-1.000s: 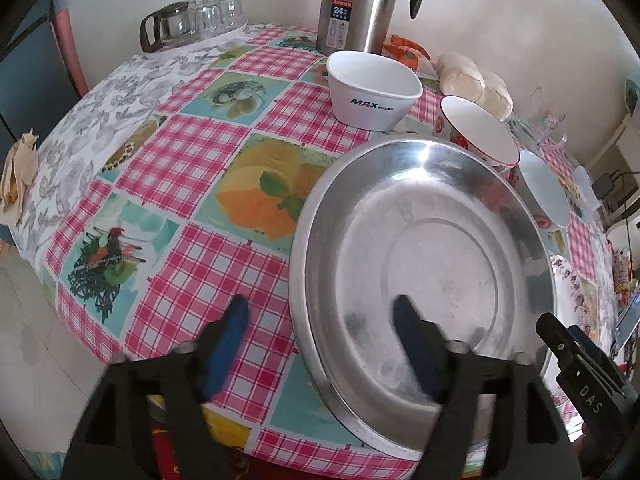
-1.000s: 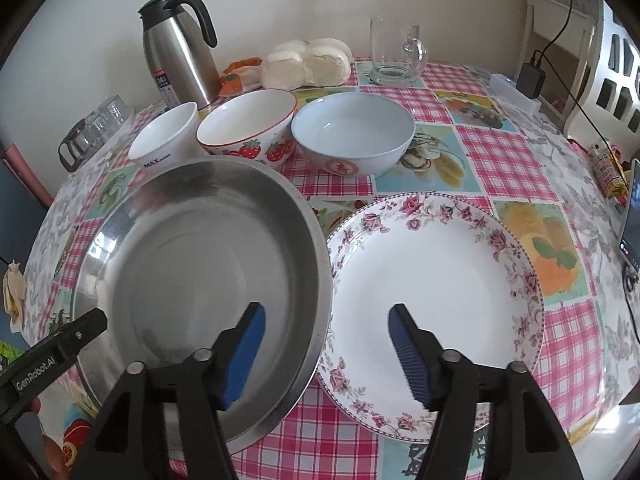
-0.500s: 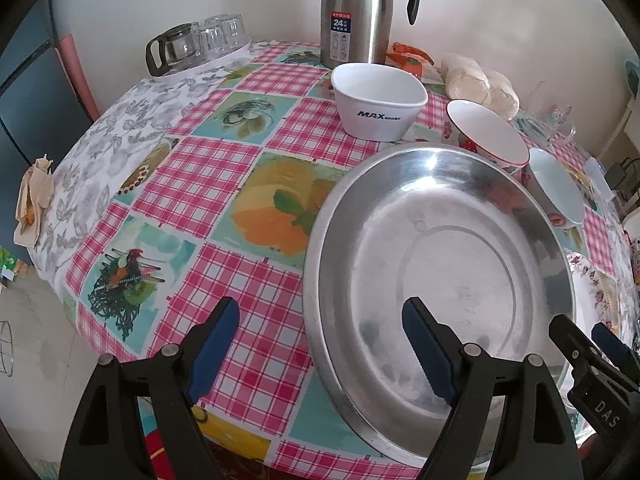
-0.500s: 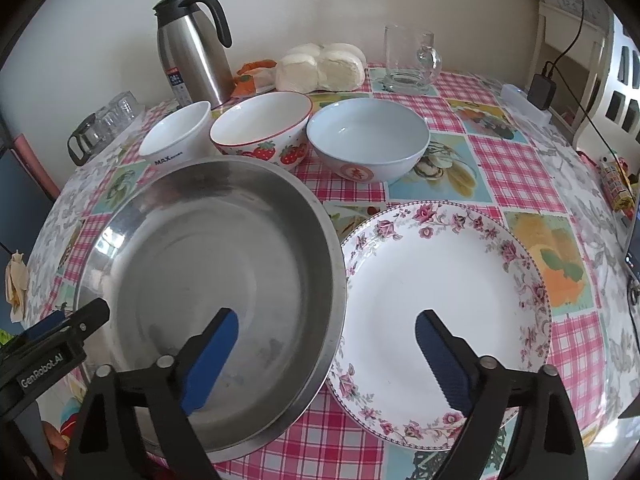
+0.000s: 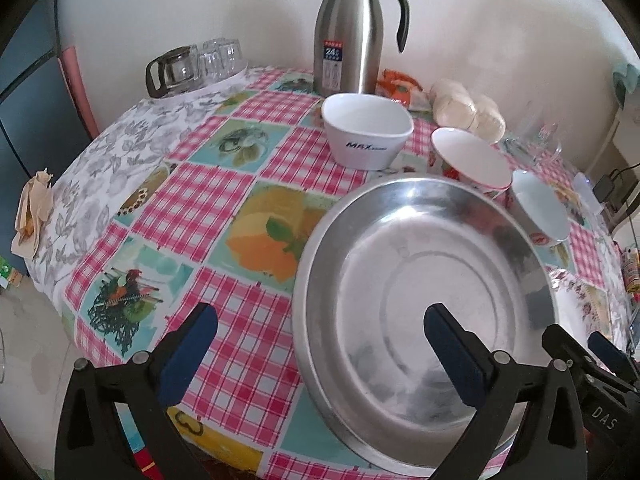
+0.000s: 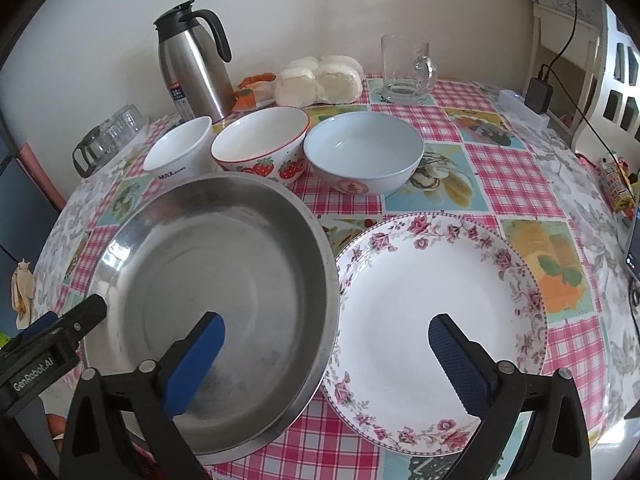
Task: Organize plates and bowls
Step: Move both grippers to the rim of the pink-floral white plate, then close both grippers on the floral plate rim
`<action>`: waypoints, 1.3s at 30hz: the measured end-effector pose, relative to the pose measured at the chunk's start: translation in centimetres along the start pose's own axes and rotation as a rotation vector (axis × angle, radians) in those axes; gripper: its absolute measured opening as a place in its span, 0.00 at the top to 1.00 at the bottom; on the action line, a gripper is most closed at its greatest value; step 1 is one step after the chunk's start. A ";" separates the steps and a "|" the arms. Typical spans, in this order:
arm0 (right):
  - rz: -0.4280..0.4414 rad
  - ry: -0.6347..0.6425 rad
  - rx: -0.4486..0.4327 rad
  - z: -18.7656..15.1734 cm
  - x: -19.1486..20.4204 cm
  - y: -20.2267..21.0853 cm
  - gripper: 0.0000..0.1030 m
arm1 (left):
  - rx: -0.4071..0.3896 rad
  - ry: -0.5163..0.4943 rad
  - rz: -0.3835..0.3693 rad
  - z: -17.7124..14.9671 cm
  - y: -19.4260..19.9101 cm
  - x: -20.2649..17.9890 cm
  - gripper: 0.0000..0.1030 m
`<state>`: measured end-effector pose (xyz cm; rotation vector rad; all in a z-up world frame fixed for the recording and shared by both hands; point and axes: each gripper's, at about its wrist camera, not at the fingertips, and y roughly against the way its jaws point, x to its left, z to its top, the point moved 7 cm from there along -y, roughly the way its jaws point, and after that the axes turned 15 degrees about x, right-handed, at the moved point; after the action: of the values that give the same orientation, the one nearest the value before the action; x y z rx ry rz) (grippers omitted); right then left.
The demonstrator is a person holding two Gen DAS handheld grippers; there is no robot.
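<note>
A large steel plate (image 5: 424,280) (image 6: 224,280) lies at the table's near edge. A floral china plate (image 6: 432,312) lies to its right, its left rim tucked under the steel rim. Behind stand a white square bowl (image 5: 366,130) (image 6: 180,152), a strawberry bowl (image 6: 260,144) (image 5: 470,160) and a pale blue bowl (image 6: 364,152) (image 5: 540,208). My left gripper (image 5: 318,344) is open and empty above the steel plate's left rim. My right gripper (image 6: 326,352) is open and empty, straddling where the two plates meet.
A steel thermos jug (image 5: 348,28) (image 6: 192,68), steamed buns (image 6: 320,80), a glass mug (image 6: 404,68) and a glass pot with cups (image 5: 192,64) stand along the back. A phone and a cable lie at the right edge (image 6: 634,256).
Both grippers have opened wider and pulled back and up from the plates. The plates and bowls have not moved.
</note>
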<state>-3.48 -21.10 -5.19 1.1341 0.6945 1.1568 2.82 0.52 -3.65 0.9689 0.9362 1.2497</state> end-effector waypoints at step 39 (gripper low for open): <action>0.041 -0.520 0.062 -2.8 -17.3 -1.4 0.29 | 0.078 -0.333 -0.209 -1.7 1.8 -18.7 0.00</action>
<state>-10.73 -36.52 -9.43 1.4337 0.3055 0.8235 -0.94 -17.83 -1.78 1.0720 0.8035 0.8494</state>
